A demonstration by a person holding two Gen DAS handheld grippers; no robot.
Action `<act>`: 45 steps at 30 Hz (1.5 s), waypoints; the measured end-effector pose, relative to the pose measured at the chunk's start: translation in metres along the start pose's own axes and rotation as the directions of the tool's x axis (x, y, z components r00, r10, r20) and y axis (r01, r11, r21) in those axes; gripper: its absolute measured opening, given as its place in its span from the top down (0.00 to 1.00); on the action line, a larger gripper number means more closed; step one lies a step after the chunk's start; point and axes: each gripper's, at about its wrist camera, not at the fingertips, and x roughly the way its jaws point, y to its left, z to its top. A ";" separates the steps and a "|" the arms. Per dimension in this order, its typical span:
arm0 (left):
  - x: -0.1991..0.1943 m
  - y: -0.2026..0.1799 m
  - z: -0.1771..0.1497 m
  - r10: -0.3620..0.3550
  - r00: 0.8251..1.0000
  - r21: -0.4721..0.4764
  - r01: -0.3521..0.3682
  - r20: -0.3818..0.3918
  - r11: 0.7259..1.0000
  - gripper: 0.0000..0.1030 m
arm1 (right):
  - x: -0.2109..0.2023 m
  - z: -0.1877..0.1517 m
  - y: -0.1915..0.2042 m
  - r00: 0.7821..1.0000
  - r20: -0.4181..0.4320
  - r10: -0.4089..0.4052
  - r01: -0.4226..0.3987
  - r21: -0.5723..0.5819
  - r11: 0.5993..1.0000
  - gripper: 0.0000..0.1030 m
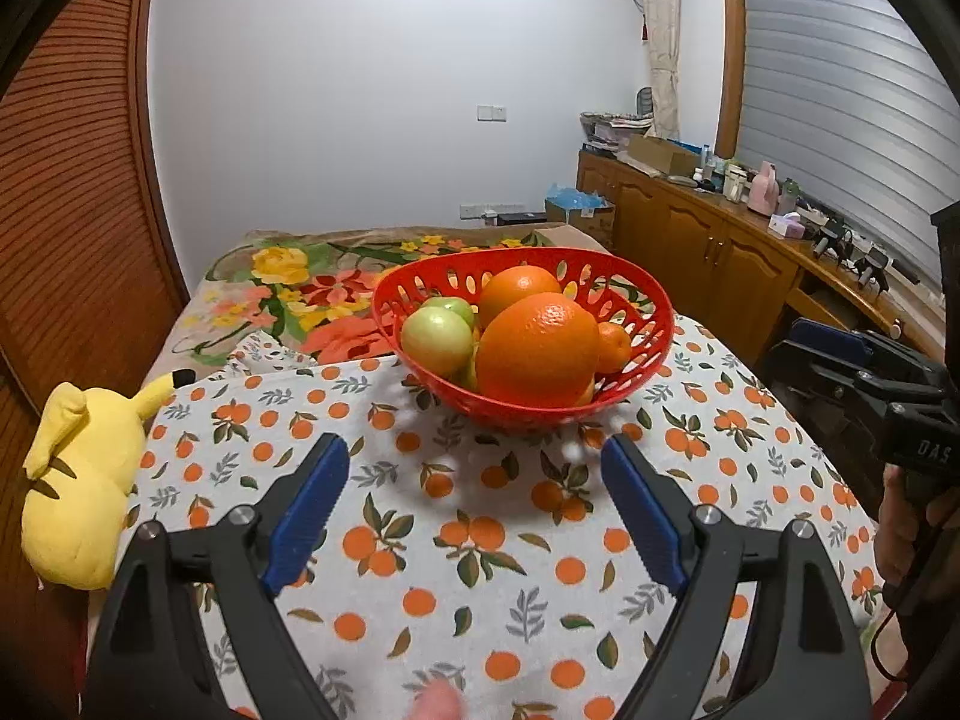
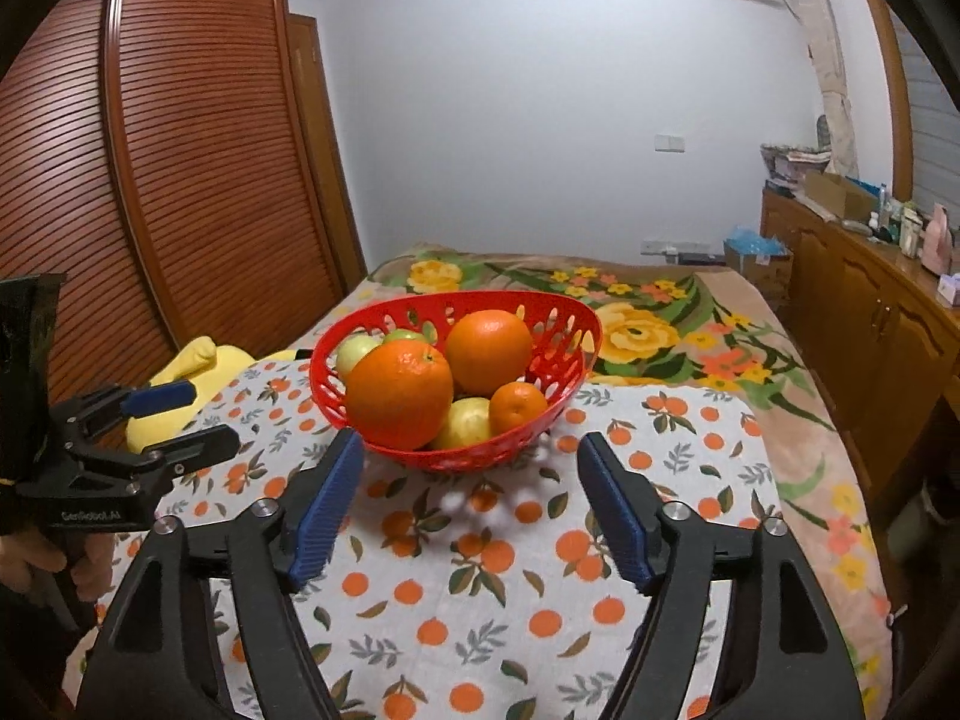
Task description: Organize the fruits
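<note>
While the fruit sits heaped in the red perforated basket [image 1: 651,324] at the middle of the orange-print cloth [image 1: 480,570], both claws hang short of it with nothing between their blue pads.

Farthest left lies a yellow plush toy [image 1: 84,480], resting off the cloth's left edge and well clear of the basket. Next comes the left gripper [image 1: 474,450], released, its jaws spread wide over bare cloth just in front of the basket. Inside the basket, from left: two pale green fruits [image 1: 437,341], then a large orange [image 1: 537,351] at the front with a second orange [image 1: 519,291] behind it, and a small mandarin [image 1: 613,348] against the right wall. The right wrist view adds a yellowish fruit [image 2: 471,423] low under the oranges. The right gripper [image 2: 471,447] is likewise released and empty, facing the basket's near rim.

By my reading the oranges are firm, fairly heavy and round, so they would roll; a hold across the widest part, from above, seems safest. The green fruits probably bruise more readily. The basket looks light and stiff and may skid on the cloth if nudged.

Open room lies on the cloth ahead of and to either side of the basket; a floral blanket [image 2: 690,324] continues behind, and a wooden cabinet [image 2: 870,330] bounds the right.
</note>
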 end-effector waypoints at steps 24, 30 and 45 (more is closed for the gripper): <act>-0.074 -0.020 -0.022 0.050 0.997 -0.049 -0.047 0.064 0.998 0.12 | -0.045 -0.024 0.019 0.995 0.049 -0.085 0.085 0.009 0.996 0.09; -0.095 -0.018 -0.022 0.056 0.994 -0.076 -0.049 0.096 0.996 0.12 | -0.062 -0.025 0.032 0.992 0.096 -0.080 0.080 0.000 0.997 0.09; -0.107 -0.016 -0.029 0.087 0.990 -0.089 -0.077 0.107 0.993 0.12 | -0.077 -0.027 0.044 0.986 0.138 -0.091 0.093 -0.013 0.996 0.08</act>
